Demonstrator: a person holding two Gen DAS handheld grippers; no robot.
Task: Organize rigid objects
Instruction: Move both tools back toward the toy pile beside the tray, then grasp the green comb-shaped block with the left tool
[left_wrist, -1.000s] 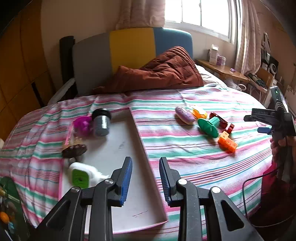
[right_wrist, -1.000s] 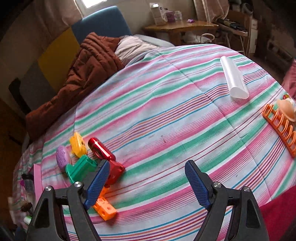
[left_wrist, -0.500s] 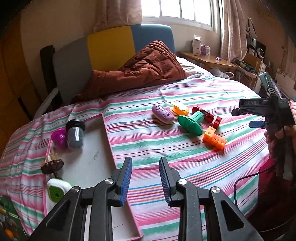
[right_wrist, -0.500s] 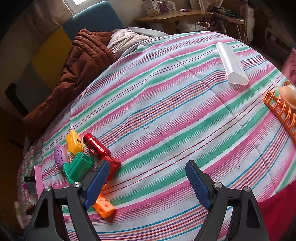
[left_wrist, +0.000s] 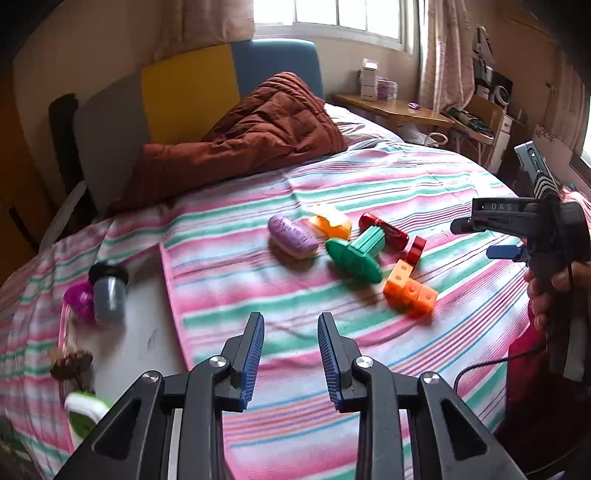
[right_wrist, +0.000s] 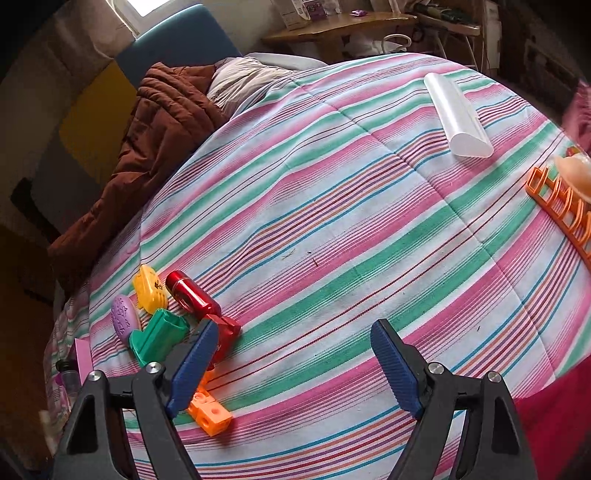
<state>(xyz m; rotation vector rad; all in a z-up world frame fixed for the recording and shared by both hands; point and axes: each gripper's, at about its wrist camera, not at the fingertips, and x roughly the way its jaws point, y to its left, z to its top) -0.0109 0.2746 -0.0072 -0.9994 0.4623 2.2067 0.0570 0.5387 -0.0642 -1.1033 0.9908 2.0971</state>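
Note:
A cluster of toys lies on the striped bedspread: a purple oval piece (left_wrist: 292, 236), a yellow piece (left_wrist: 330, 222), a green stamp-like piece (left_wrist: 356, 254), a red cylinder (left_wrist: 384, 228), a small red block (left_wrist: 416, 249) and orange cubes (left_wrist: 410, 288). My left gripper (left_wrist: 291, 354) is open and empty, hovering in front of them. My right gripper (right_wrist: 291, 365) is open wide and empty; the same toys lie at its left: green piece (right_wrist: 157, 338), red cylinder (right_wrist: 192, 297), orange cubes (right_wrist: 208, 411).
A pink-rimmed white tray (left_wrist: 147, 332) at left holds a grey jar (left_wrist: 108, 291), a purple item (left_wrist: 79, 299) and a green-white item (left_wrist: 85, 415). A brown quilt (left_wrist: 251, 136) lies at the headboard. A translucent tube (right_wrist: 456, 114) and orange rack (right_wrist: 557, 206) lie right.
My left gripper has swung right, away from the tray and toward the toy cluster, which now looks closer. My right gripper has shifted slightly and stays open.

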